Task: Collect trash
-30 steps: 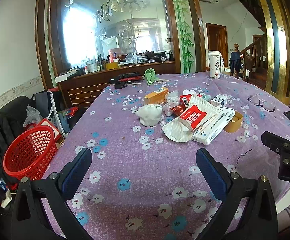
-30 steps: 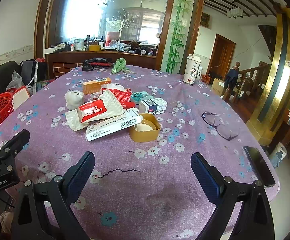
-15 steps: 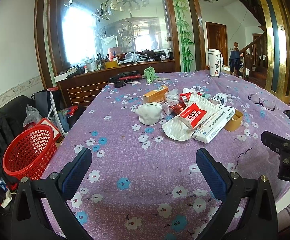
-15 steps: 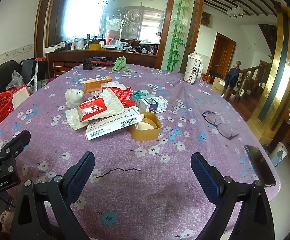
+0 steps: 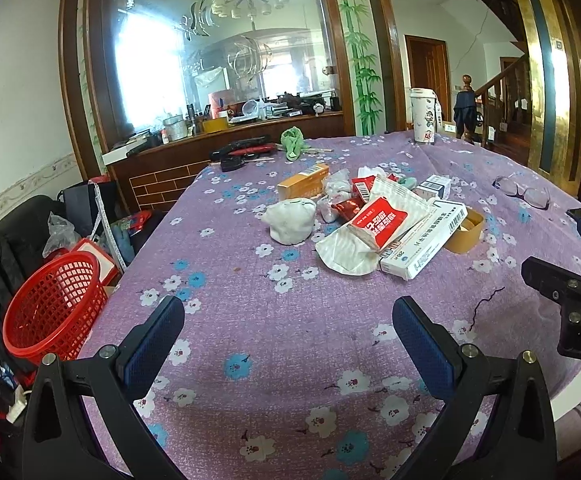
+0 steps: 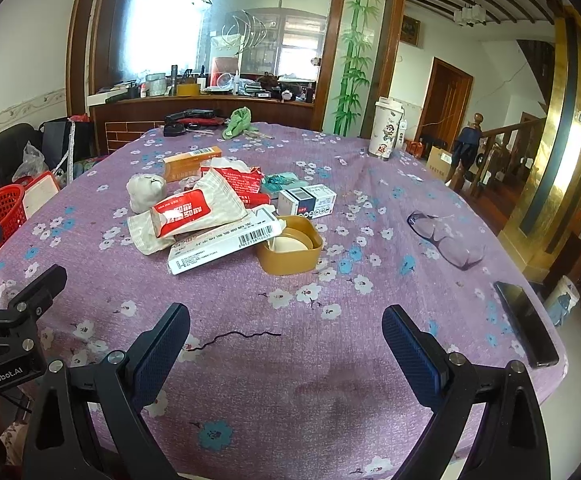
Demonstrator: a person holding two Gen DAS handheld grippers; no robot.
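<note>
My left gripper (image 5: 288,334) hangs over the near edge of the table (image 5: 290,360), fingers spread wide with nothing between them. My right gripper (image 6: 286,340) does the same beside it, jaws wide apart and empty, above a dark squiggly thread (image 6: 234,338) on the purple flowered cloth.

The trash sits heaped around the middle of the table, well beyond both sets of fingertips. A red-and-white wrapper (image 6: 188,210) lies on top of a long white box (image 6: 222,246), which rests against a small tan tub (image 6: 290,250). A crumpled white wad (image 5: 290,220) sits at the left side of the heap, an orange box (image 5: 303,187) toward the far edge, and a small white carton (image 6: 307,200) just behind the tub.

The red basket (image 5: 56,304) stands on the floor off the table's left edge. Glasses (image 6: 444,238) and a dark phone (image 6: 526,324) lie near the right edge.
</note>
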